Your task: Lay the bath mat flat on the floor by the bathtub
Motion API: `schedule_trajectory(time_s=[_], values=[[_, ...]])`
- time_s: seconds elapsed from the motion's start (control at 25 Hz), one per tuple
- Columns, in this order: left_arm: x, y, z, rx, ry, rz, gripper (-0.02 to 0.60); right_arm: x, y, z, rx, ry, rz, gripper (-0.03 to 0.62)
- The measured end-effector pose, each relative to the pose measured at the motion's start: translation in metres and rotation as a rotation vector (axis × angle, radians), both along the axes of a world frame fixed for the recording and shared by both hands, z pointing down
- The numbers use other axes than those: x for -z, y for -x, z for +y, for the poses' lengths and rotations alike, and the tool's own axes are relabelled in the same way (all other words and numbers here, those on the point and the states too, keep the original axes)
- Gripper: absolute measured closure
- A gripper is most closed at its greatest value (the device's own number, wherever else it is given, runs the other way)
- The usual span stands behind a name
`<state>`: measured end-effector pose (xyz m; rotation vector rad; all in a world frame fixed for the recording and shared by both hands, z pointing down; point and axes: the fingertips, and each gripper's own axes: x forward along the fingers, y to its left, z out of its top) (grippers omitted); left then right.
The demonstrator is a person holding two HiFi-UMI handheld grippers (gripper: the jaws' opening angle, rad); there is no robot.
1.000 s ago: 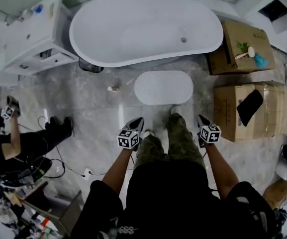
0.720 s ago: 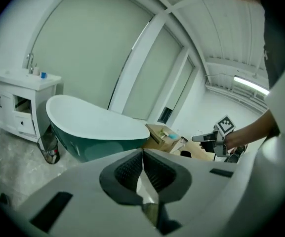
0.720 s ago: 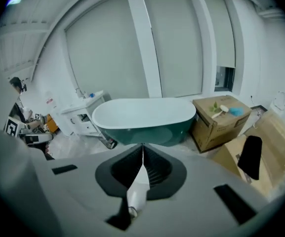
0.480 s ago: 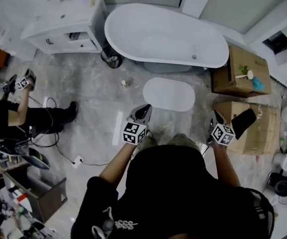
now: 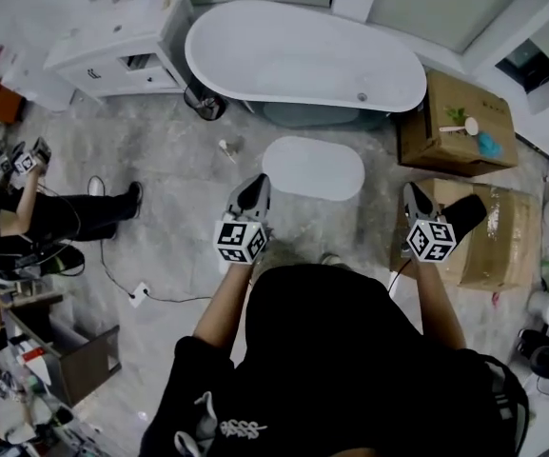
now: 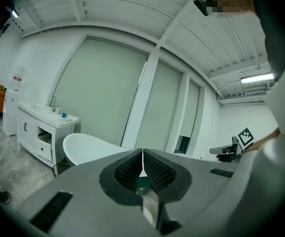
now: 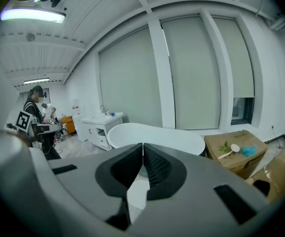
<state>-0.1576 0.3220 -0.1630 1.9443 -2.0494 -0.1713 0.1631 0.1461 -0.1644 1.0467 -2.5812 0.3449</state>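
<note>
The white oval bath mat (image 5: 313,168) lies flat on the grey floor just in front of the white bathtub (image 5: 303,55). Both grippers hang in the air on the near side of the mat and hold nothing. My left gripper (image 5: 257,183) is near the mat's left end with its jaws pressed together. My right gripper (image 5: 411,194) is past the mat's right end, also shut. In the left gripper view the shut left gripper (image 6: 142,153) points level at the bathtub (image 6: 90,149). The right gripper view shows the shut right gripper (image 7: 142,146) aimed over the bathtub (image 7: 157,132).
Two cardboard boxes (image 5: 469,122) (image 5: 493,241) stand right of the mat. A white vanity (image 5: 122,41) is left of the tub, with a dark bin (image 5: 204,103) beside it. Another person (image 5: 27,222) crouches at the far left, and a cable with a socket (image 5: 141,293) lies on the floor.
Both grippers have come up away from the floor and tipped toward level, still shut and empty. The head view has risen and shifted. The mat has stayed in place.
</note>
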Motion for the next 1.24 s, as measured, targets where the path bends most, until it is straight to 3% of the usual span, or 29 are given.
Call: schedule_trajectory(time_s=[0.28, 0.48, 0.6, 1.24], values=[[0.02, -0.069, 0.007, 0.02, -0.003, -0.012, 0.557, 0.016, -0.072, 0.006, -0.043, -0.031, 0.005, 0.571], [0.029, -0.095, 0.013, -0.015, 0.01, -0.081, 0.557, 0.022, -0.078, 0.023, 0.002, -0.071, 0.013, 0.571], [0.03, -0.103, 0.011, -0.012, 0.011, -0.105, 0.557, 0.016, -0.08, 0.023, 0.001, -0.043, 0.017, 0.571], [0.01, -0.14, 0.03, 0.032, 0.03, -0.059, 0.557, 0.017, -0.092, 0.035, 0.064, -0.049, 0.009, 0.571]])
